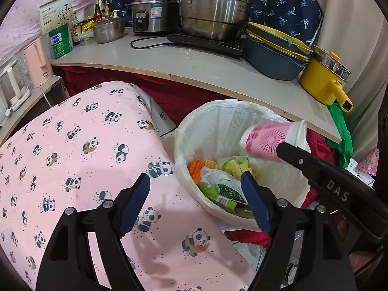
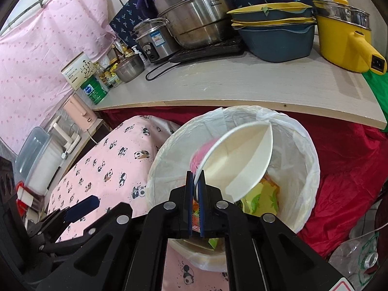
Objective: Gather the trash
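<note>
A pale wooden desk [image 2: 242,84] runs across the far side, with a dark red cloth [image 2: 344,150] hanging below its edge. Behind it hangs a navy curtain with a small palm print [image 1: 286,2], and to the left a pink dotted sheet [image 2: 36,60] covers the wall. Near on the left stands a surface draped in pink panda-print fabric [image 1: 72,150], and beyond it a low shelf [image 1: 36,97] carries a pink kettle [image 1: 37,60]

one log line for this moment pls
right gripper: shut on paper cup | over trash bin | left gripper: open, empty
</note>
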`<state>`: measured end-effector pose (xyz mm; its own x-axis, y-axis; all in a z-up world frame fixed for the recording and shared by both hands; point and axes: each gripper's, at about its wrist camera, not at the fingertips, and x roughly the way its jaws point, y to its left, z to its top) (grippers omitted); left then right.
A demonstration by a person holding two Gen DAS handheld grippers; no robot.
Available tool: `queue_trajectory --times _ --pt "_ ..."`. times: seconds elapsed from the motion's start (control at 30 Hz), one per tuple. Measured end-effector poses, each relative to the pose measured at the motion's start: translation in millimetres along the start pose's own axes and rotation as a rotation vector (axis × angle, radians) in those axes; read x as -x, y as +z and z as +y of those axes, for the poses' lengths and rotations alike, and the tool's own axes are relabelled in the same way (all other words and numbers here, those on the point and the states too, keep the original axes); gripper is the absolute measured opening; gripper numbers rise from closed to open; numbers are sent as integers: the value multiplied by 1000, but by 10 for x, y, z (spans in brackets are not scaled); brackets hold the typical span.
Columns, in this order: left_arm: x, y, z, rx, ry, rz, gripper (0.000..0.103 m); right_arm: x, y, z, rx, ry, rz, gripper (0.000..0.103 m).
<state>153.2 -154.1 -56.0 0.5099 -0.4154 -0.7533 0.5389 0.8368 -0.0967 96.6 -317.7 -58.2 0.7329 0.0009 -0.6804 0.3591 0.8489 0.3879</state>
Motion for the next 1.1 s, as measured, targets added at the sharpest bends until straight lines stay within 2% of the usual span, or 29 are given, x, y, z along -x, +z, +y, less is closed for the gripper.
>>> queue_trajectory --times 0.17,0.4,1.1 --pt "37 0 42 5 15 -14 80 -4 56 59 4 -8 -14 16" --pt "88 -19 67 11 28 -24 80 74 88 115 24 -12 -30 24" --pt "427 -142 32 -3 99 -87 89 474 -45 224 112 -69 -72 49"
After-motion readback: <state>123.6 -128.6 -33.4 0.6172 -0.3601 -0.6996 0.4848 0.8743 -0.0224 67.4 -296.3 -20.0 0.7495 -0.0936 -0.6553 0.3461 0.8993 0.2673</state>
